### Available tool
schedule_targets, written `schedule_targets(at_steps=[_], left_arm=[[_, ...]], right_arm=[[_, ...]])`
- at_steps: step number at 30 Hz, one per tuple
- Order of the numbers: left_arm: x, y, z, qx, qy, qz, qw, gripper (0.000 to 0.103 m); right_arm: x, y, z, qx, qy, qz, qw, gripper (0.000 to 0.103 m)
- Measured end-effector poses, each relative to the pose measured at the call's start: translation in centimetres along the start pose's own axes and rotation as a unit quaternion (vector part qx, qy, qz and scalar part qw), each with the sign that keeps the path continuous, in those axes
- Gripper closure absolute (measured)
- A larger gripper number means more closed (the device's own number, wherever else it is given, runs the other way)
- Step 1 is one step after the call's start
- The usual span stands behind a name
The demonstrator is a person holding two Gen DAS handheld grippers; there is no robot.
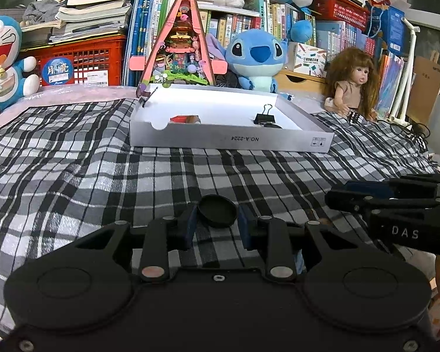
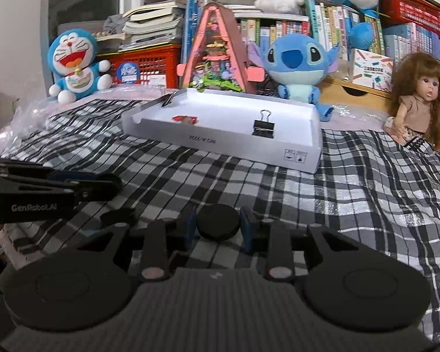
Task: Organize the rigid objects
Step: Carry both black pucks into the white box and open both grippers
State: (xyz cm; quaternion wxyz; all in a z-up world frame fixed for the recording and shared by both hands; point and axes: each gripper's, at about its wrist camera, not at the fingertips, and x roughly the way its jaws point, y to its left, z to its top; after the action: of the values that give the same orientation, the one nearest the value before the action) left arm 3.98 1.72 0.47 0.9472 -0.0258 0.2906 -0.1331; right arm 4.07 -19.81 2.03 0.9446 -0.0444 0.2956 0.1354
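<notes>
The white box (image 1: pixel 228 142) at centre frame carries "NO.A-2224" printed upside down on its near wall. The right gripper (image 1: pixel 396 205), at the right edge, reads "DAS". The left gripper (image 2: pixel 52 196), at the left edge, reads "GenRobot.AI".

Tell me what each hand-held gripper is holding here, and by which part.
The left hand-held gripper clamps a round black plastic cap across its rim. The right hand-held gripper clamps a round black disc by its edges.
</notes>
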Motion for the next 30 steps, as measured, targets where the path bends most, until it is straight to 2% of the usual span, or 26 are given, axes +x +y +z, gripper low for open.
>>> schedule_targets(at_steps=[10, 30], left_arm=[[0.2, 0.7, 2.7, -0.01, -0.012, 0.0, 0.9999, 0.075], [1.3, 1.5, 5.6, -0.028, -0.009, -0.002, 0.9996, 0.075]], right_arm=[[0.3, -1.1, 2.0, 0.024, -0.009, -0.013, 1.0, 0.066], [1.4, -2.6, 5.1, 0.054, -0.01, -0.017, 0.998, 0.066]])
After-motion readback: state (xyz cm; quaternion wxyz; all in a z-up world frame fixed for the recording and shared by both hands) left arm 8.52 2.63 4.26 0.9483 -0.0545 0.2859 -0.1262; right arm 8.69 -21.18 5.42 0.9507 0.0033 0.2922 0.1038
